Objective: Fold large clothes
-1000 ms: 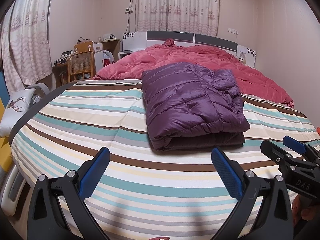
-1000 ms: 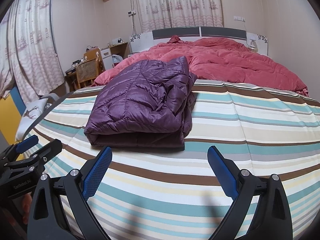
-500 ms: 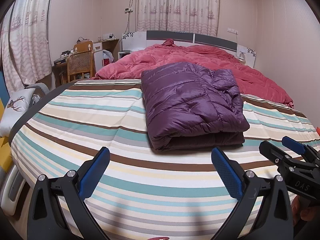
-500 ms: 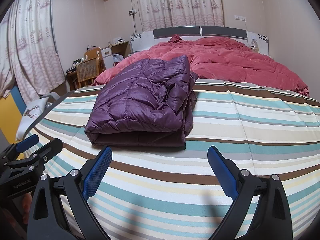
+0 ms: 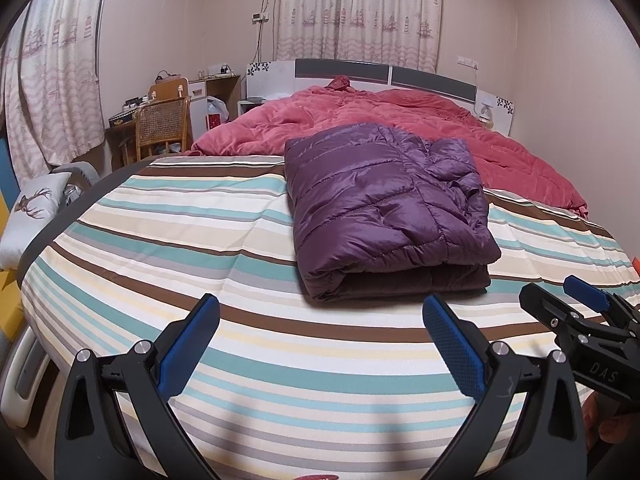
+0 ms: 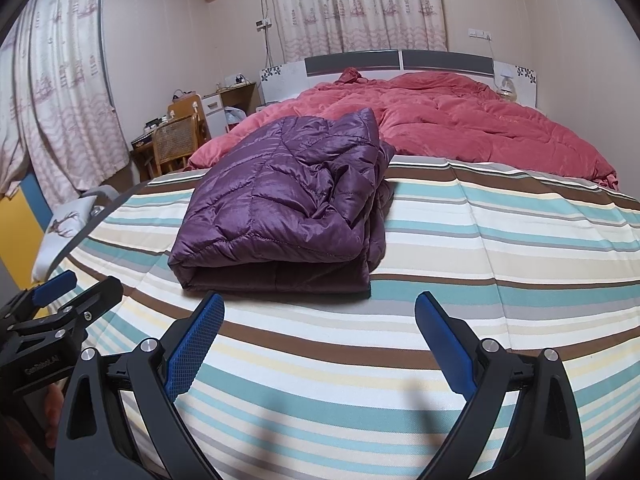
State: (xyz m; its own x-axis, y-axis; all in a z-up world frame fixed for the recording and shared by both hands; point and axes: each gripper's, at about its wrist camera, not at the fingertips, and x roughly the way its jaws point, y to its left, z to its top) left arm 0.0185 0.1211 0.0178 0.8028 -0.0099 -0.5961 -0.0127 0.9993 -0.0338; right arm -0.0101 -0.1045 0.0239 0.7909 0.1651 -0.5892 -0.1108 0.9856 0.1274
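One folded purple jacket [image 5: 384, 204]

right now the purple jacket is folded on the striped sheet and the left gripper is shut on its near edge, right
Not quite. The purple jacket is folded on the striped sheet, but the left gripper is open and holds nothing, short of the jacket's near edge. The left wrist view shows it.
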